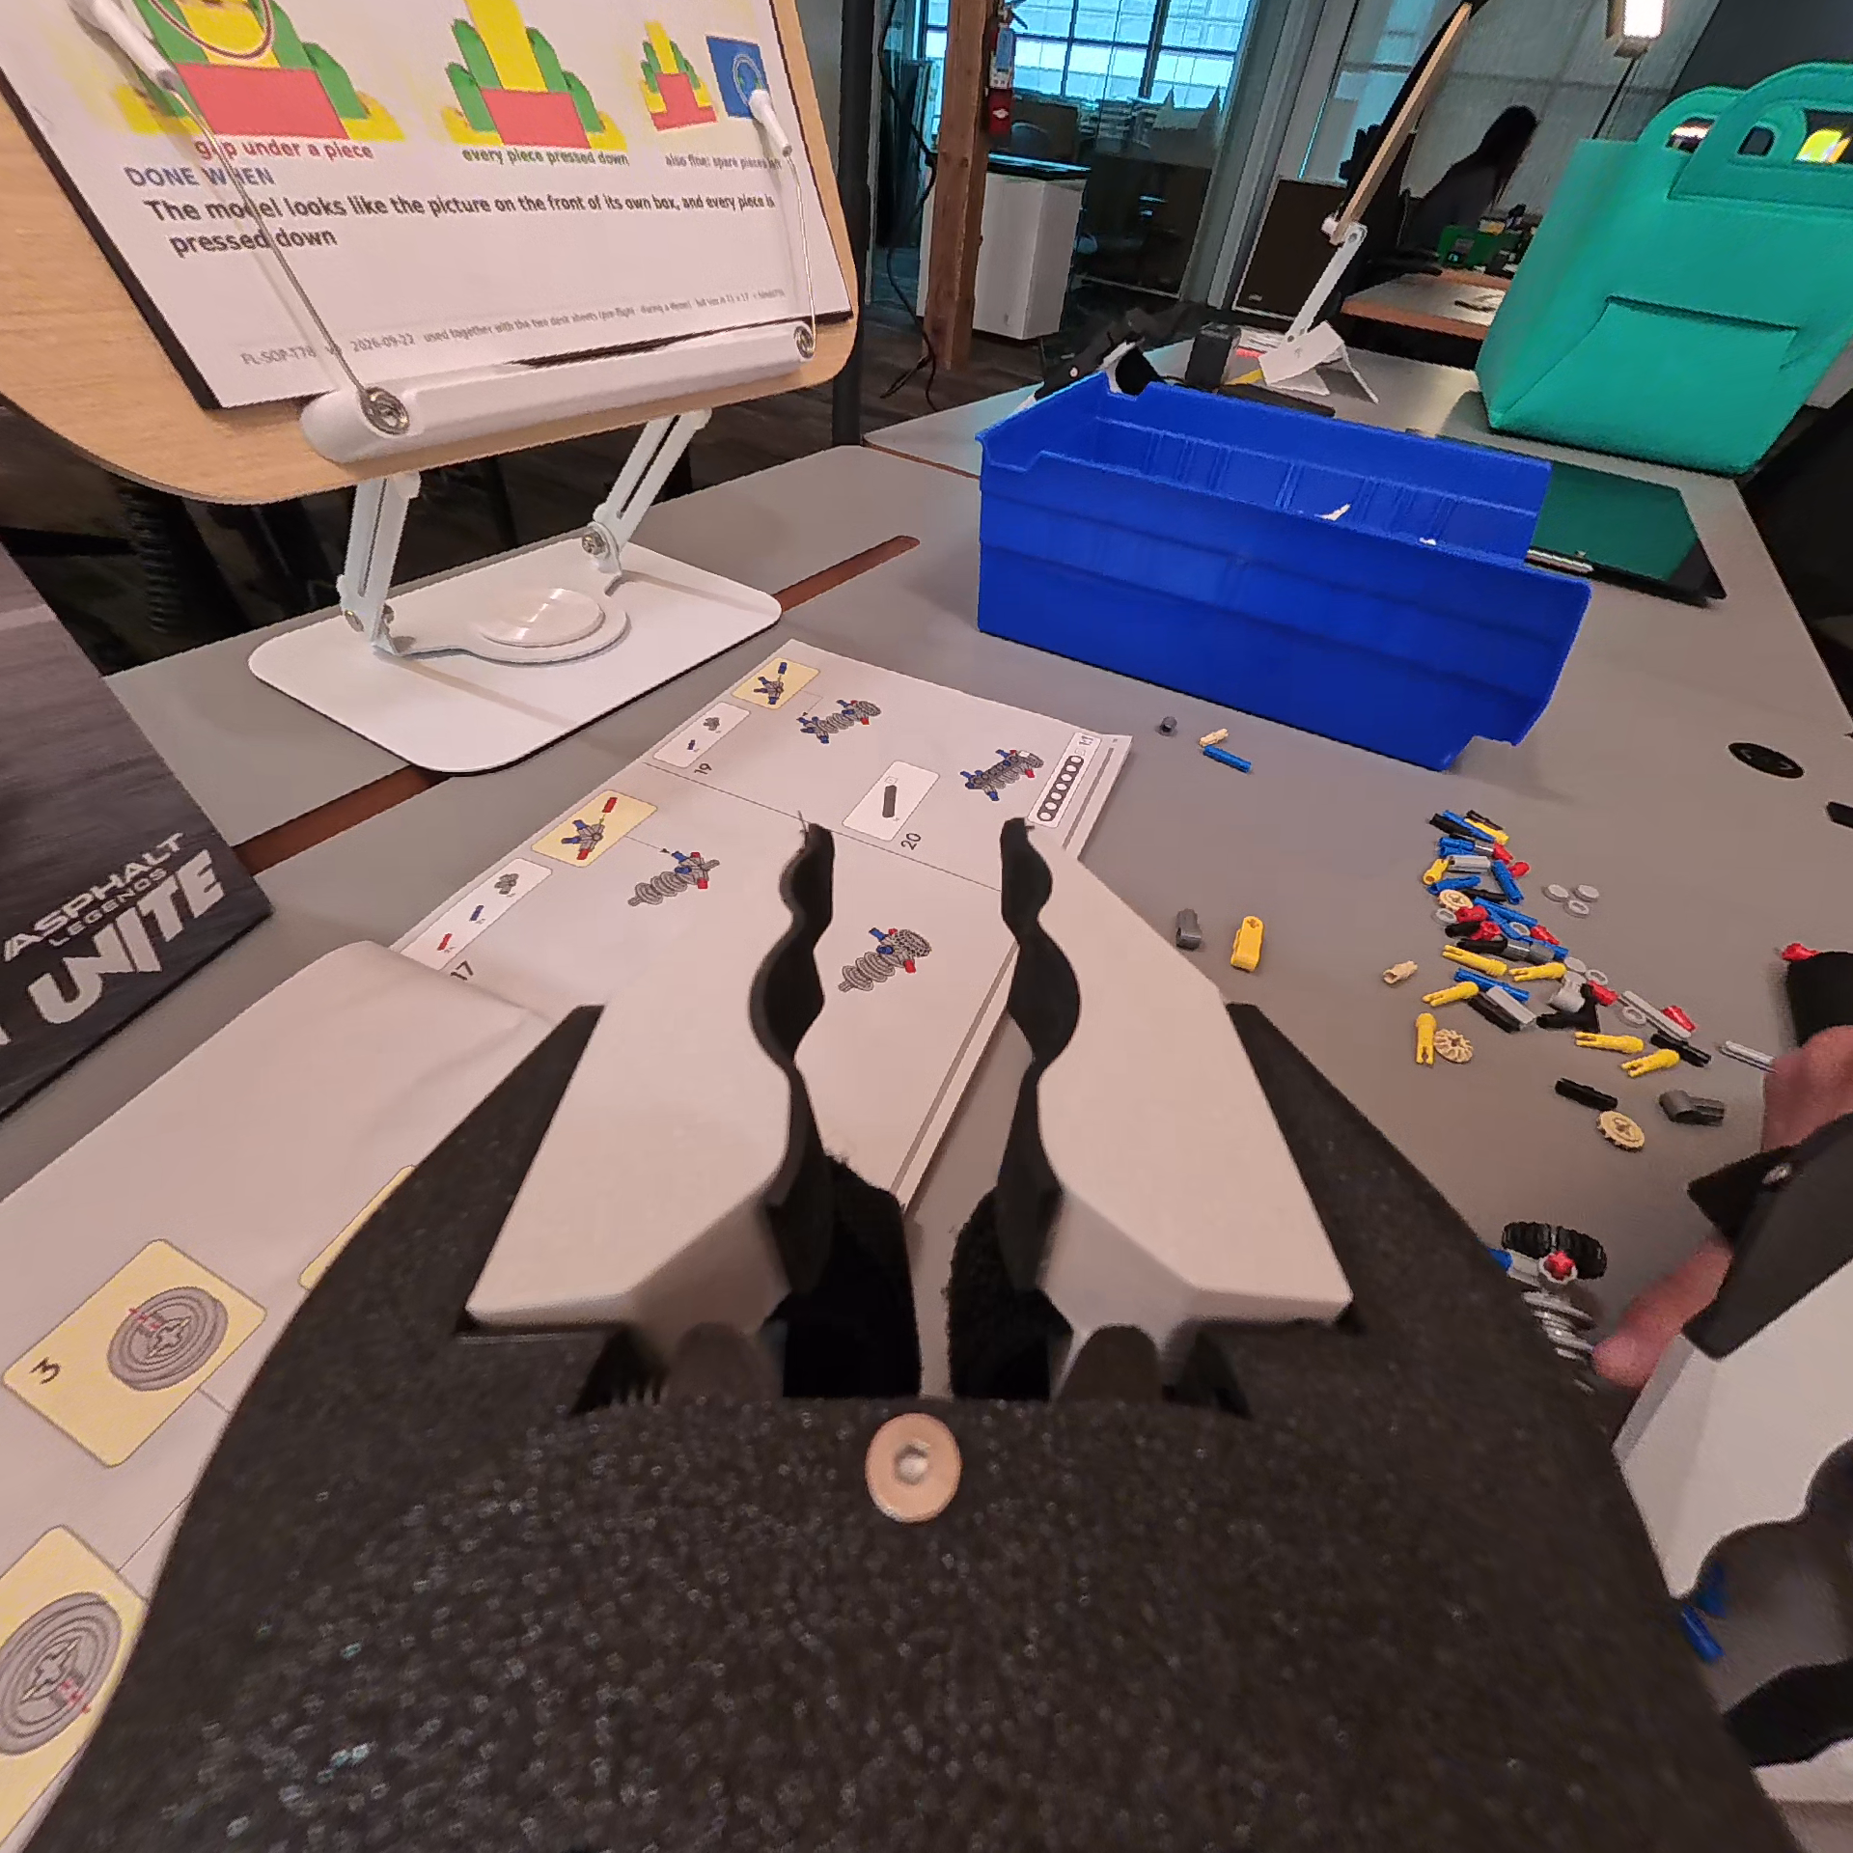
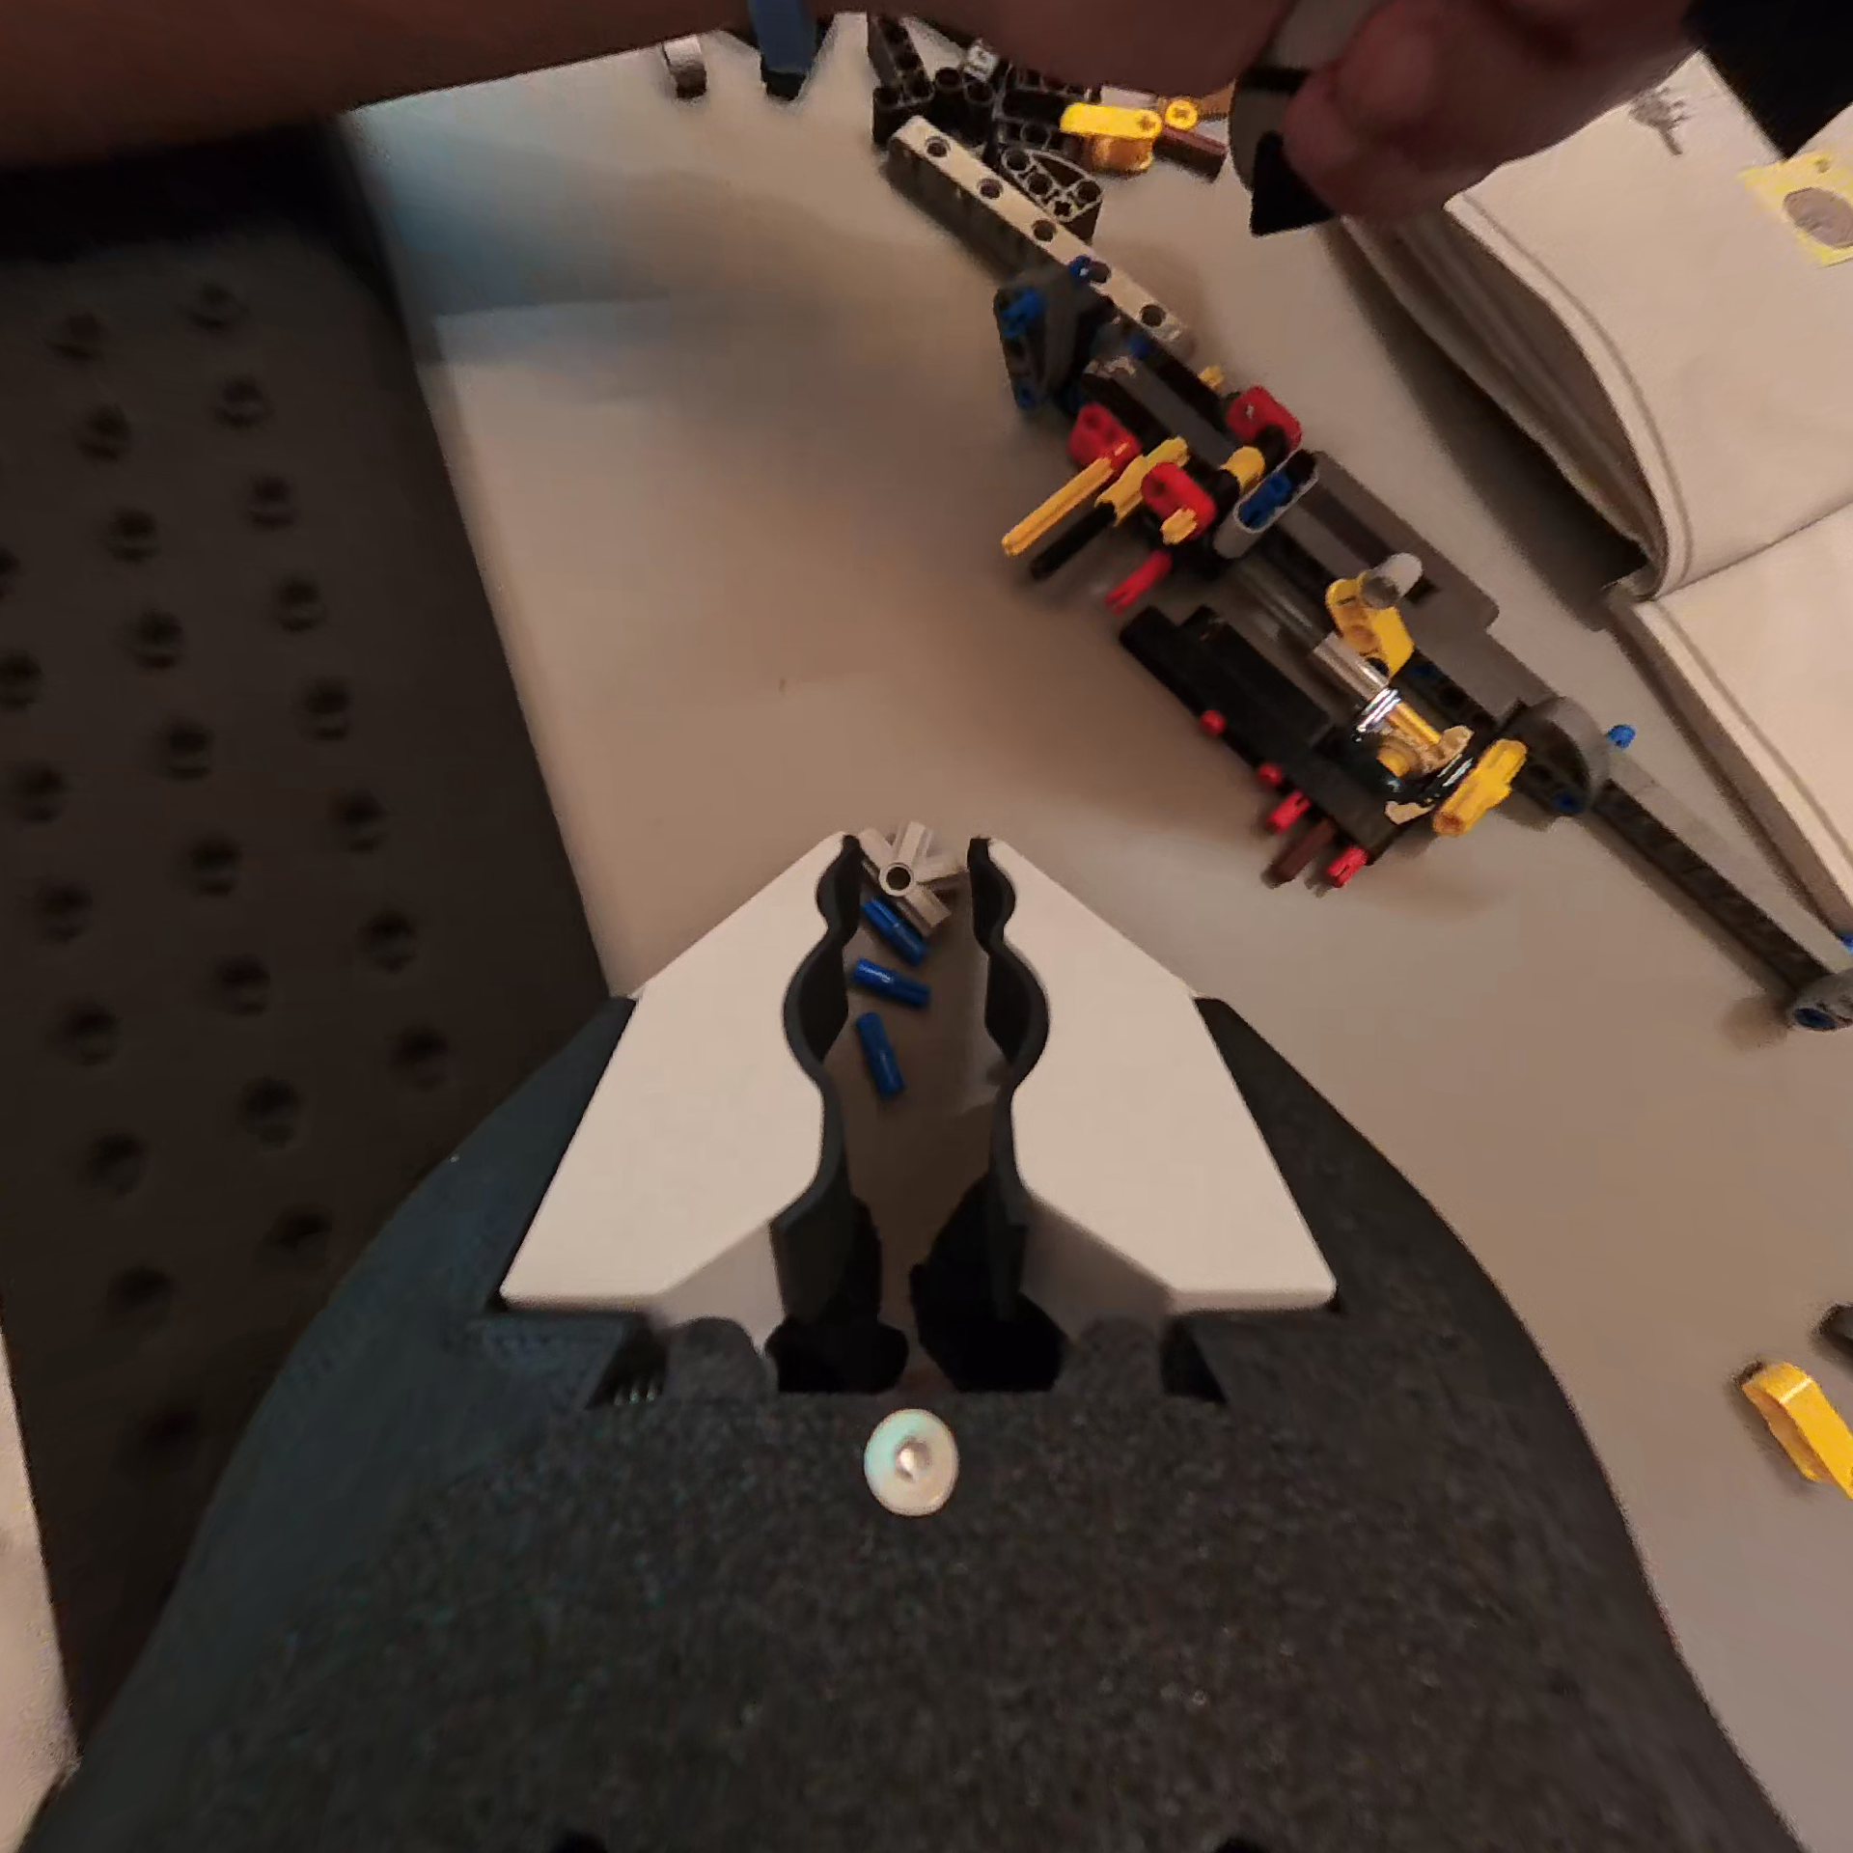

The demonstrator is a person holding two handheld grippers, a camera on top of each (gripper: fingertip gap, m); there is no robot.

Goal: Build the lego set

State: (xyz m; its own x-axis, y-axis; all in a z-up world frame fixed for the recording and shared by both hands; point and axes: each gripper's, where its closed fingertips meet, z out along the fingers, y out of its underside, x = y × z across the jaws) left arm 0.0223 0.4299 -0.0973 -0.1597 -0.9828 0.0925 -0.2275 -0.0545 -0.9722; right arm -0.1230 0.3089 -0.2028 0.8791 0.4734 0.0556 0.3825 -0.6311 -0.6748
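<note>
Between parted right tongs (image 2: 914,852), grey hub (image 2: 905,870), blue pins (image 2: 888,978), left tongs (image 1: 914,832) open, empty

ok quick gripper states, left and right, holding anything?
Left gripper: open, empty, above the instruction booklet.
Right gripper: open, holding nothing; grey connector and blue pins lie on the table between its fingers.

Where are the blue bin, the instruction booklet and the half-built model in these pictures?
blue bin (image 1: 1263,612): left wrist view, on its front wall.
instruction booklet (image 1: 902,762): left wrist view, on the open page.
half-built model (image 2: 1253,562): right wrist view, on its middle section.
</note>
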